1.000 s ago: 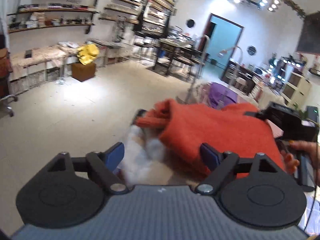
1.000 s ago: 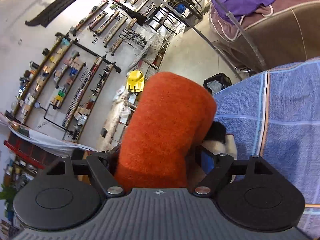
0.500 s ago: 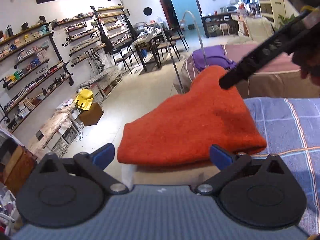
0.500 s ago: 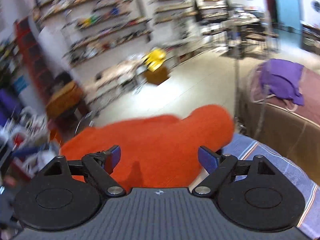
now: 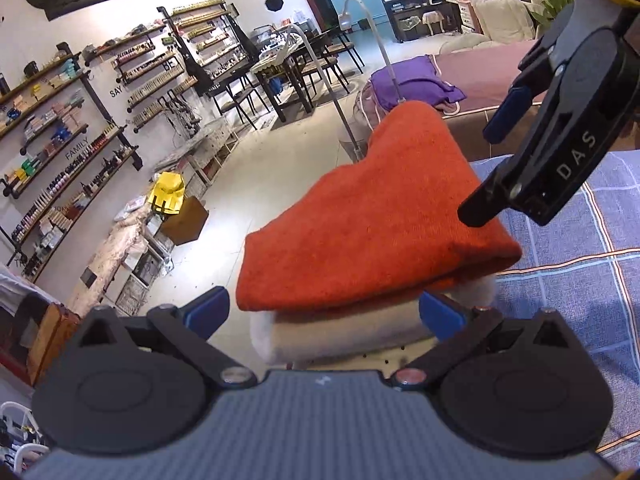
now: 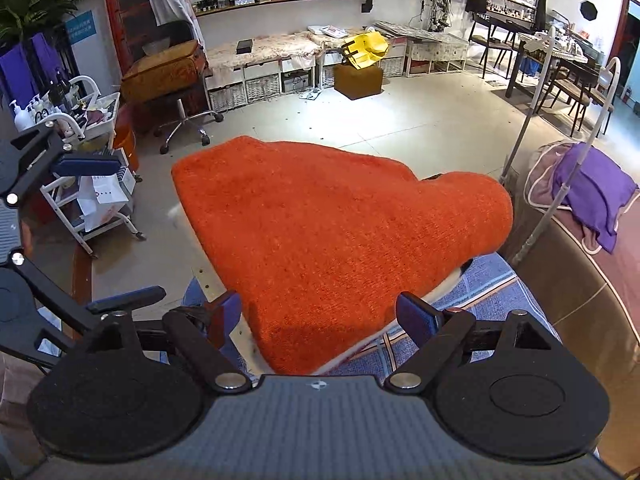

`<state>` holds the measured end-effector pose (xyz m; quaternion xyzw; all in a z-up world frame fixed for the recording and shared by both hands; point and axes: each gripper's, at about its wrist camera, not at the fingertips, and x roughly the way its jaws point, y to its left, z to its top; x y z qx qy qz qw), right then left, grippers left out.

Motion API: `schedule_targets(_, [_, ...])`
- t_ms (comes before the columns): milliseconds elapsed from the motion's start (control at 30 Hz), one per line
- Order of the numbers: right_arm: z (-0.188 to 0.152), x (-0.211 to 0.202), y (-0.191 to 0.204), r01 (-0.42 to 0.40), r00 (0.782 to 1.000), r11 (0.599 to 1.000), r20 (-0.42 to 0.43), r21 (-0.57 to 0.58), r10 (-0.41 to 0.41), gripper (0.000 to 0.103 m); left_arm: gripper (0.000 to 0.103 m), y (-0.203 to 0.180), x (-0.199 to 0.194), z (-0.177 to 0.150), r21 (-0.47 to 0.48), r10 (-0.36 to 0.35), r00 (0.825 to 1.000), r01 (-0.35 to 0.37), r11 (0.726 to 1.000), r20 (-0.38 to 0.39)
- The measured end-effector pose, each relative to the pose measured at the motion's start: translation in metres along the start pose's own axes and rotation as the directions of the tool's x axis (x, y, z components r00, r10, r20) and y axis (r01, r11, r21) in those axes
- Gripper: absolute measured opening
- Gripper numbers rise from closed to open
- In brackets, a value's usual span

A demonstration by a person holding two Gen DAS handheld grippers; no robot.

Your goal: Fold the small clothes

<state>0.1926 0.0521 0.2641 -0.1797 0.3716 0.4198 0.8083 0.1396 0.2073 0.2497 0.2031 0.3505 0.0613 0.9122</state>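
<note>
Orange and fleecy, the small garment (image 5: 372, 216) lies folded just ahead of the left gripper (image 5: 324, 312), its white plush lining (image 5: 340, 340) peeking out along the near edge, and the whole bundle rests on the blue checked bedsheet (image 5: 580, 300) at the corner of the bed. The left jaws have just been opening and now stand fully apart, blue pads either side of the near edge and pressing on nothing. From the right wrist view, the right gripper (image 6: 320, 312) hovers over the same garment (image 6: 340, 232), its jaws also spread, nothing clamped; in the left view it hangs over the far right side of the cloth.

How will it handle? Looks soft, thick and light, a knit that sags and bulges rather than creasing sharply, so folds will likely spring back unless pressed flat. Not slippery, the nap should grip the pads well. Best bite, I'd judge, is at a doubled edge or corner, taking both the orange layer and the lining together, so the layers don't slide apart
</note>
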Motion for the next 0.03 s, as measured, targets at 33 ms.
schedule_targets(33, [0.0003,0.0009,-0.0002,-0.004,1.000,1.000,-0.001,0.002,0.004,0.103,0.103,0.0052,0.0048,-0.0009,-0.009,-0.003,1.000,0.003,1.000,-0.003])
